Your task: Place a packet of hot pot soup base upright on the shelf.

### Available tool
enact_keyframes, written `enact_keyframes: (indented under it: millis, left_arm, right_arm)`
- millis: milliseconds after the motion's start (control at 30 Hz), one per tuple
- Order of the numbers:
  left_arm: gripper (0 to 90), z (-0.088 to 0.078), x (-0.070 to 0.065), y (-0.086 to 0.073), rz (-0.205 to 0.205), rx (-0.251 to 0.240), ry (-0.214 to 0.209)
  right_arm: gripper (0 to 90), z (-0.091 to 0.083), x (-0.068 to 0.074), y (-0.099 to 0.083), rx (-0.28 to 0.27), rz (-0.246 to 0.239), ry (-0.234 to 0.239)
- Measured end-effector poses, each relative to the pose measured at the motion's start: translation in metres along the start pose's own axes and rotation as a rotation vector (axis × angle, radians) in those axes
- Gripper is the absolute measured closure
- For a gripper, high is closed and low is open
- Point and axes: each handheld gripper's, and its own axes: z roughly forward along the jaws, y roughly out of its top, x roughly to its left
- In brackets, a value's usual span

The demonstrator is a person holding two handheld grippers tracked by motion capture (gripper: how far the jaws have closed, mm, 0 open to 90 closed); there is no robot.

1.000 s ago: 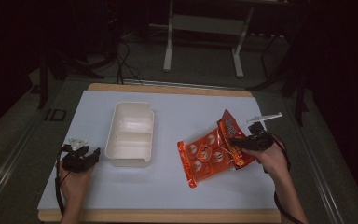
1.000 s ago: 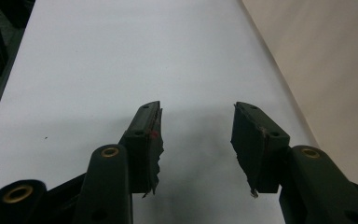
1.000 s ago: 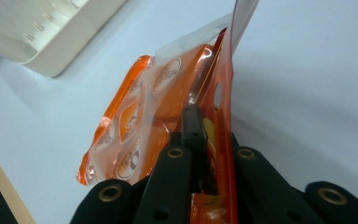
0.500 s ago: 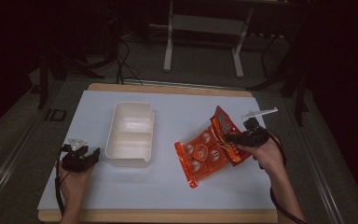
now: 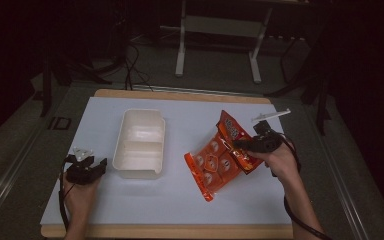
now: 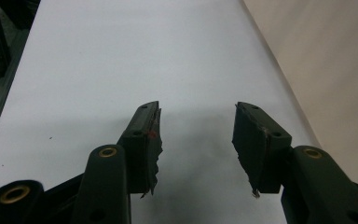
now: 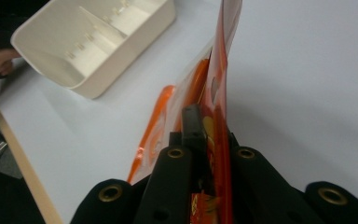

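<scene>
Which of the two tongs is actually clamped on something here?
The right tongs, shut on the orange snack bag at its edge. The left tongs stand open over the bare table, nothing between them.

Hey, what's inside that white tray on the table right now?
The white tray holds nothing in the parts that show: bare compartments split by a low divider. In the right gripper view its near wall hides part of the floor.

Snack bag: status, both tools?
Right tool shut on the orange snack bag, one end lifted. Left tool open, nothing in it, beside the white tray. Nothing lies between bag and tray.
</scene>
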Motion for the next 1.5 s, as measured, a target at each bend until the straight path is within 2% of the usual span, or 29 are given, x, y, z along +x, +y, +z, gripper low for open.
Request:
enact_keyframes:
  millis: [200, 300, 533, 933, 1500]
  left_arm:
    - [51.5, 0.0, 0.0, 0.0, -0.002, 0.0, -0.001]
    - [51.5, 0.0, 0.0, 0.0, -0.001, 0.001, -0.001]
    - [51.5, 0.0, 0.0, 0.0, -0.002, -0.001, -0.002]
    - [51.4, 0.0, 0.0, 0.0, 0.0, -0.001, -0.001]
    - [51.2, -0.001, 0.001, 0.0, -0.006, -0.005, -0.001]
  right_arm:
    - [90.0, 0.002, 0.008, 0.008, -0.005, -0.013, 0.041]
    - [90.0, 0.003, 0.01, 0.009, -0.004, -0.017, 0.044]
    - [90.0, 0.002, 0.015, 0.014, -0.019, -0.001, 0.087]
    - [90.0, 0.002, 0.03, 0.025, -0.028, -0.041, 0.103]
    - [90.0, 0.001, 0.044, 0.036, -0.044, -0.085, 0.122]
